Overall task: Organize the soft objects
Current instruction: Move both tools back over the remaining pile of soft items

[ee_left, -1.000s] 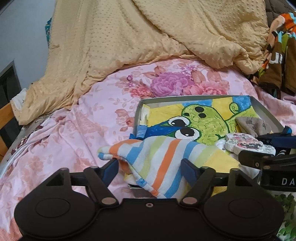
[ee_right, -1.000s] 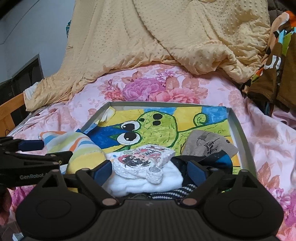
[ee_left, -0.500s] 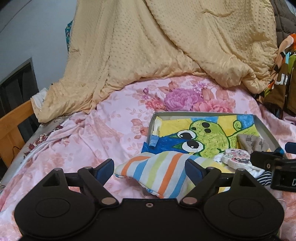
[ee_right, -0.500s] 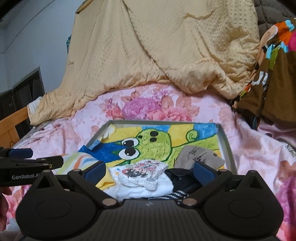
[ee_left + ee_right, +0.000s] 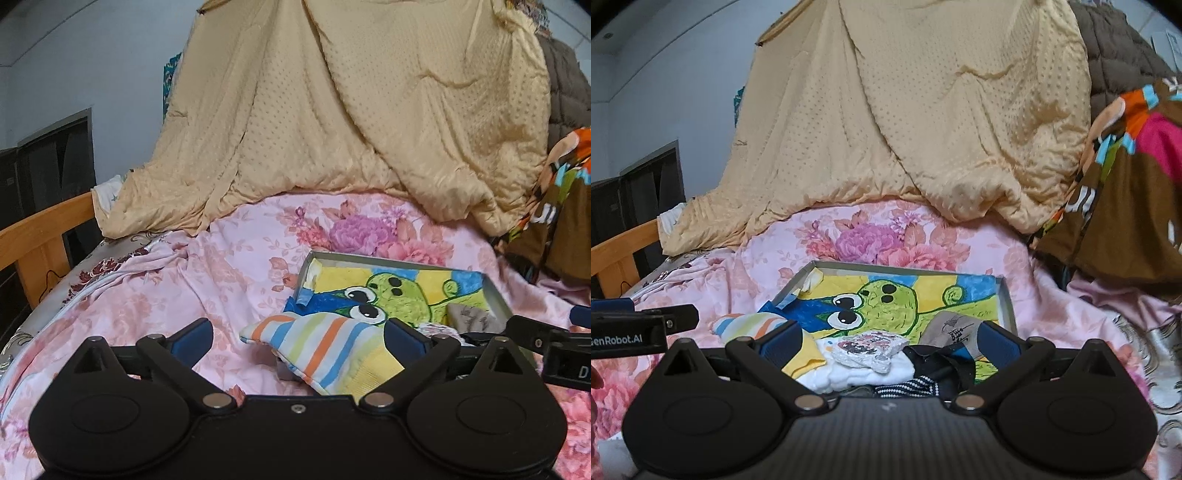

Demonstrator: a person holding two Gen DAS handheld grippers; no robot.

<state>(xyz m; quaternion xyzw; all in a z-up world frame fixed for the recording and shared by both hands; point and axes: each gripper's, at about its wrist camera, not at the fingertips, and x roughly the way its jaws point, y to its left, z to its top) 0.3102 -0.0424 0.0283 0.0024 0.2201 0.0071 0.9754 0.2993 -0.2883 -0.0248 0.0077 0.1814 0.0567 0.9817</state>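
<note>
A shallow grey tray (image 5: pixel 496 291) (image 5: pixel 1004 295) with a green cartoon lining lies on the pink floral bed. A striped cloth (image 5: pixel 325 347) (image 5: pixel 746 323) hangs over the tray's near left corner. A white cloth (image 5: pixel 857 373) with a printed pad (image 5: pixel 868 347) on it, a dark garment (image 5: pixel 934 363) and a grey folded piece (image 5: pixel 955 328) sit in the tray's near part. My left gripper (image 5: pixel 297 338) is open and empty, just short of the striped cloth. My right gripper (image 5: pixel 886 338) is open and empty above the white and dark cloths.
A tan dotted quilt (image 5: pixel 351 129) is heaped behind the tray. A brown and orange patterned blanket (image 5: pixel 1126 184) lies at the right. A wooden bed rail (image 5: pixel 40 236) runs along the left edge. Pink floral sheet (image 5: pixel 166 288) spreads left of the tray.
Both grippers have pulled back and up from the tray. The left has let go of the striped cloth, which now lies over the tray's corner. Both jaws stand wider.
</note>
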